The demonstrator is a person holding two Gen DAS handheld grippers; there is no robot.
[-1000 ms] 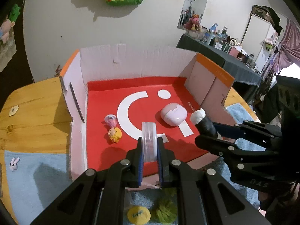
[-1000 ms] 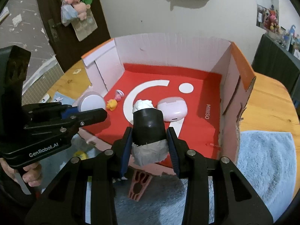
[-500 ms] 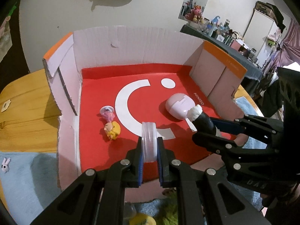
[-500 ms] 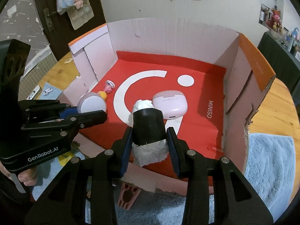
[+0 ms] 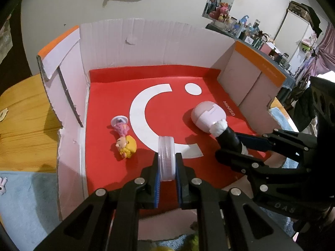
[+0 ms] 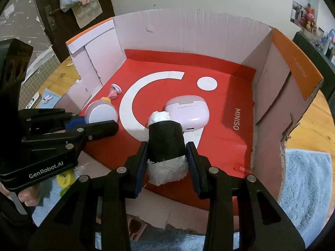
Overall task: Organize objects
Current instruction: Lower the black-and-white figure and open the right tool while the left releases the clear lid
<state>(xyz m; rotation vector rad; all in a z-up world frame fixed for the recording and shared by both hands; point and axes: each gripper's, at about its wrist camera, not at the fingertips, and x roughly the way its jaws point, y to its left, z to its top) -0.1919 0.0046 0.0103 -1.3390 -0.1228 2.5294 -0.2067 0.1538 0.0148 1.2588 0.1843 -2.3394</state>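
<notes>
Both hand-held grippers have come forward and lower over the near edge of the cardboard box (image 5: 146,41) since a second ago, so its red floor now fills more of each view and the yellow and green things on the blue cloth by the near wall have almost slid out of sight.

From where I stand, the left hand-held gripper (image 5: 166,167) is clamped tight on a round translucent case (image 5: 166,156), held on edge between its blue pads, with the flat face turned sideways; in the right wrist view that same case (image 6: 101,113) shows as a pale disc at the tip of the left tool. It hangs over the near part of the red floor, just right of the small yellow figure (image 5: 126,145) and the pink figure (image 5: 121,125) lying on the left side of the box.

The right hand-held gripper (image 6: 166,159) is closed partway around a black cylinder with white wrapping (image 6: 165,144), white stuffing showing at its far end and white tape at its near end. The cylinder's far tip sits just in front of the pink earbud case (image 6: 188,115), which rests on the red floor right of the white arc, near the MINISO lettering. Whether the tip touches the case I cannot tell.

The box stands on a wooden tabletop (image 5: 23,113), with a light blue cloth (image 5: 27,198) at its near left.
</notes>
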